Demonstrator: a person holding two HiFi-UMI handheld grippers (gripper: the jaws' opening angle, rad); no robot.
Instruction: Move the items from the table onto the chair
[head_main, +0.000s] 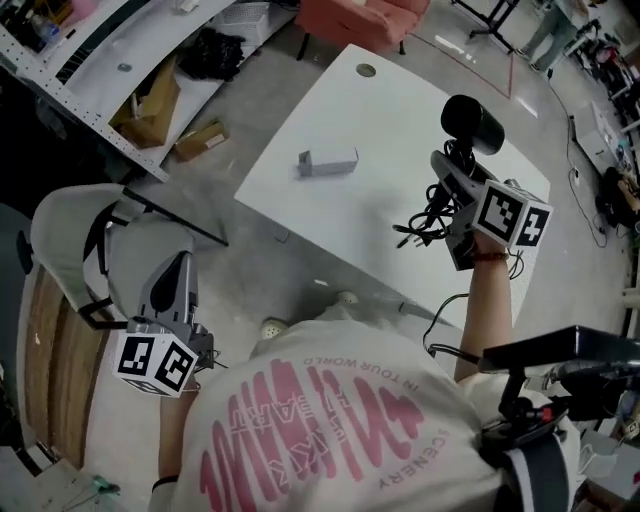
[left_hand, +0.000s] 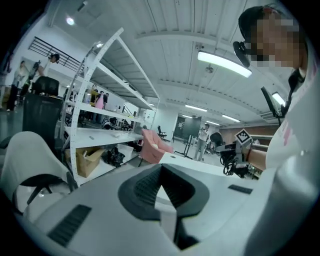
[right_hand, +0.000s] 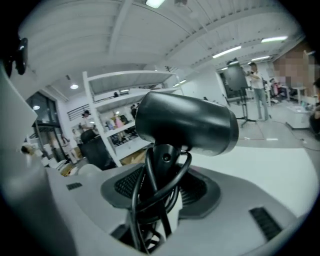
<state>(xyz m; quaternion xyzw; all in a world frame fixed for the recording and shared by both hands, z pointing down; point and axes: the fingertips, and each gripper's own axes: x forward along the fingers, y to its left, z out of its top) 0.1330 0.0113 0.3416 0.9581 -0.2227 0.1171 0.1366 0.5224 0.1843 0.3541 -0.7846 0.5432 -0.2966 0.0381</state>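
A black hair dryer (head_main: 472, 122) is lifted above the white table (head_main: 390, 110), its handle and bundled cord (head_main: 425, 222) clamped in my right gripper (head_main: 448, 185). The right gripper view shows the dryer (right_hand: 185, 122) upright between the jaws of that gripper (right_hand: 157, 200), cord looped round the handle. A small grey block (head_main: 327, 162) lies on the table's left part. My left gripper (head_main: 172, 290) is shut and empty, held over the white chair (head_main: 70, 230) at the left. In the left gripper view, that gripper (left_hand: 159, 192) points toward the table.
White shelving with cardboard boxes (head_main: 150, 110) runs along the top left. A pink armchair (head_main: 360, 20) stands beyond the table. A wooden panel (head_main: 55, 350) lies beside the chair. Cables trail on the floor at the right. People stand far off in both gripper views.
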